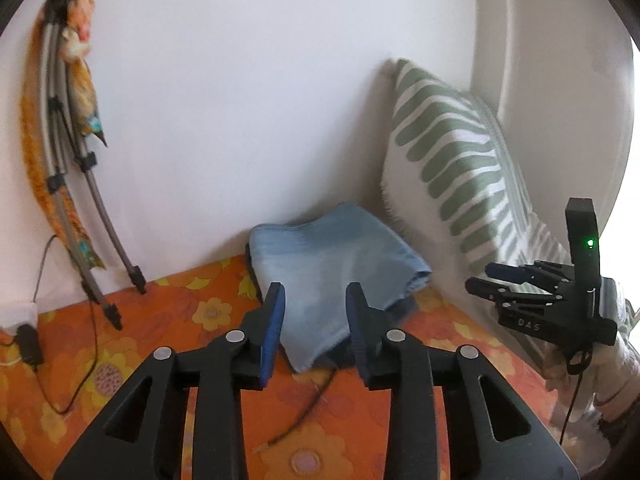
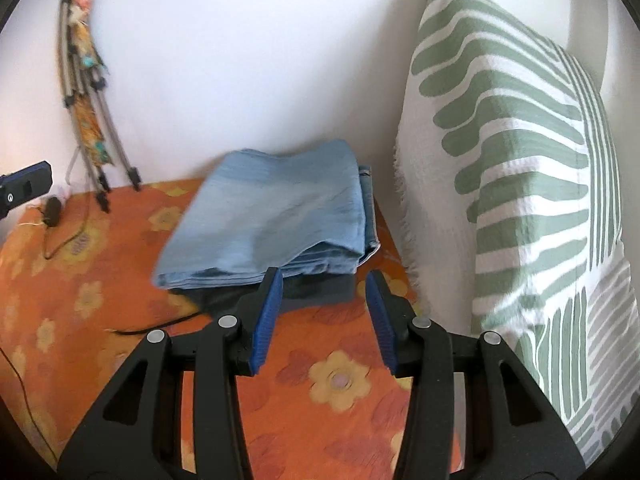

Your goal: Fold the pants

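Note:
Light blue pants (image 1: 332, 264) lie folded in a flat stack on the orange flowered bed cover (image 1: 168, 328), close to the white wall. A darker folded garment (image 2: 312, 294) shows under their near edge. My left gripper (image 1: 316, 292) hovers short of the stack, open, with nothing between its blue pads. My right gripper (image 2: 324, 280) is open too, just before the near right corner of the pants (image 2: 276, 216), and its jaws are empty. In the left wrist view the right gripper (image 1: 482, 277) appears at the right, in front of the pillow. The left gripper's finger (image 2: 28, 188) shows at the left edge of the right wrist view.
A green-and-white striped pillow (image 2: 512, 184) stands against the wall right of the pants. A folded tripod with orange cloth (image 1: 68, 168) leans on the wall at the left. A black adapter (image 1: 30, 344) and thin cables (image 1: 304, 408) lie on the cover.

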### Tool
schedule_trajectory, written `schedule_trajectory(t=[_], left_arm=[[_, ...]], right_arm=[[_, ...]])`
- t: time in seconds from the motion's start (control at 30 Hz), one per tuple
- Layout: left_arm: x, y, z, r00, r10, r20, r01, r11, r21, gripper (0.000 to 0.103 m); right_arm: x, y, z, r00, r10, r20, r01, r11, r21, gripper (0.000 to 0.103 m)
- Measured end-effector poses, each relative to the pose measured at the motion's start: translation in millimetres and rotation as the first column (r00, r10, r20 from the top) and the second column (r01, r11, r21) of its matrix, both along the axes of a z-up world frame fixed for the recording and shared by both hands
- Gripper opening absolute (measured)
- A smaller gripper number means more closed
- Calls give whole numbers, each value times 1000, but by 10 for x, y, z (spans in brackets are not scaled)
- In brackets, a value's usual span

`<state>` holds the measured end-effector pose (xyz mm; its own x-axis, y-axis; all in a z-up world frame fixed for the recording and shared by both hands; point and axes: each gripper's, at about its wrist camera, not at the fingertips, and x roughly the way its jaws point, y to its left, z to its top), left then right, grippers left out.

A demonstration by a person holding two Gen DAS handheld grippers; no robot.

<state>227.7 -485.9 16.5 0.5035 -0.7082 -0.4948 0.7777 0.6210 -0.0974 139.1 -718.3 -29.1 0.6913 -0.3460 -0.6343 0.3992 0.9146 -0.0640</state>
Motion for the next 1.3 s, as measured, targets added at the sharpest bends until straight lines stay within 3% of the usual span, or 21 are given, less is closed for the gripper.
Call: schedule_trajectory(t=[0.1,0.23,0.5,0.7,1.07,1.13,1.3], left_arm=[[-201,156,76,1000,-4,-2,4,1000,-18,45],[-494,361,121,1000,-16,25,16,1000,-23,50],[-890,823,102,1000,-11,30,12,999,-42,70],[-1152,1160,10,999,17,50,-15,999,-38,79],[-1345,1536,-289,996,83,37,-82,996,-19,80],[-1345,1529,-343,997,75,29,-75,997,8,80],[-1368,1580,-404,992,109,66,-111,993,29,80]], right_arm=[[-248,210,111,999,-7,35,8,1000,-7,54],[-465,506,180,998,-4,59,5,1000,-17,59],[-886,1136,201,993,-18,114,24,999,-47,85],[-1186,1571,174,984,-59,169,77,992,-102,97],[-1396,2040,275,970,-44,241,75,990,-121,98],[-1432,2089,314,961,-46,274,82,989,-123,103],[-1407,2103,281,951,-53,304,88,991,-104,103]])
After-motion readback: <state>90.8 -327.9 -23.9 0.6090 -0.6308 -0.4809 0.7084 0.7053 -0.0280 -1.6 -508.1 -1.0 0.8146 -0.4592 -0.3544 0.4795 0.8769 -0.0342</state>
